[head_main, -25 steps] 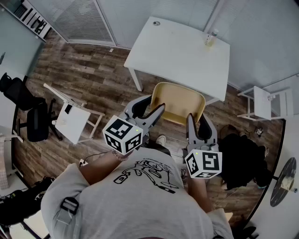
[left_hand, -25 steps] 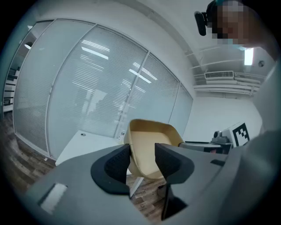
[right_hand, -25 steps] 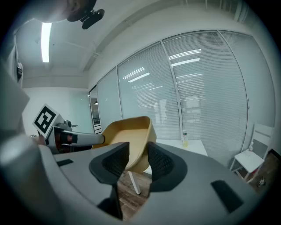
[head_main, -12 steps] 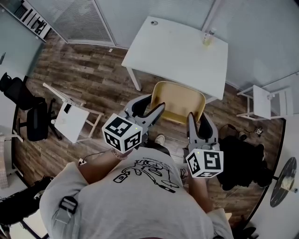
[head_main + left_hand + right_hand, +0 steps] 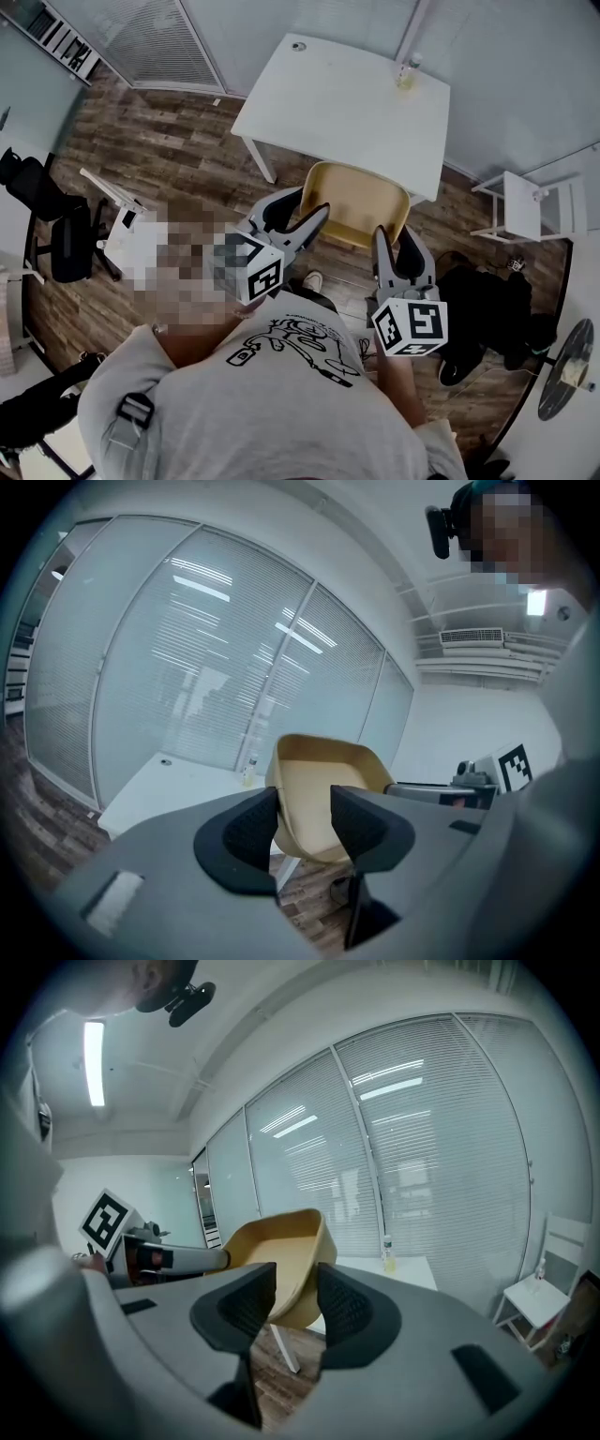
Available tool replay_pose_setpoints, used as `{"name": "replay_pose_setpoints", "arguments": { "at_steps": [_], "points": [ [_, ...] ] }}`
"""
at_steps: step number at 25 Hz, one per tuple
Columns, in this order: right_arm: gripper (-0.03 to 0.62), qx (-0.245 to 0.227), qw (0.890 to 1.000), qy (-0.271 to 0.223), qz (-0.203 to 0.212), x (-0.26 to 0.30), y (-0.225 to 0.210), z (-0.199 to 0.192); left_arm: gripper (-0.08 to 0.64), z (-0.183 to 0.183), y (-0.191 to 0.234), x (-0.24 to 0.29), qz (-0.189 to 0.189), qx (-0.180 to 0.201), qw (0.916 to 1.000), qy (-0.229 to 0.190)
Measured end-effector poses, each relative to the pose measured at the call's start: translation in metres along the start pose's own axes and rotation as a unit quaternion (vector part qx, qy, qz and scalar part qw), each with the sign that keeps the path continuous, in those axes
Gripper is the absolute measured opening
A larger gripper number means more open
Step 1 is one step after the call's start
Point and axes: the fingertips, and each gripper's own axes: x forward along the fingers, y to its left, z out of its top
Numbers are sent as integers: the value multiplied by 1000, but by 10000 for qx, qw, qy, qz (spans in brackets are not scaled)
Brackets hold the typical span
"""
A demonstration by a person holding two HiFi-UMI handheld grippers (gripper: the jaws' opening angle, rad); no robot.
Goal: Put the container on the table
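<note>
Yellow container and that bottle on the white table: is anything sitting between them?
No. In the head view, only bare top of the white table lies between the yellow container and the bottle.

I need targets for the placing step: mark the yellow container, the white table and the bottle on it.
container [image 5: 359, 204], head view, on its inner floor.
white table [image 5: 328, 103], head view, on the bare top.
bottle [image 5: 405, 73], head view, on its body.
</note>
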Motion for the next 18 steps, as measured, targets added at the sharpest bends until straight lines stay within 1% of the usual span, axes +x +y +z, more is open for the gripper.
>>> {"name": "replay_pose_setpoints", "arguments": {
  "at_steps": [7, 13, 18],
  "points": [
    [121, 75, 10000, 10, 38, 11, -20, 3, 173, 6, 2, 22, 44, 11, 10000, 0],
    [121, 116, 9999, 83, 28, 34, -28, 1, 173, 8, 20, 37, 40, -36, 10000, 33],
    [121, 127, 9998, 156, 35, 64, -33, 5, 173, 19, 44, 54, 30, -72, 10000, 32]
  ]
}}
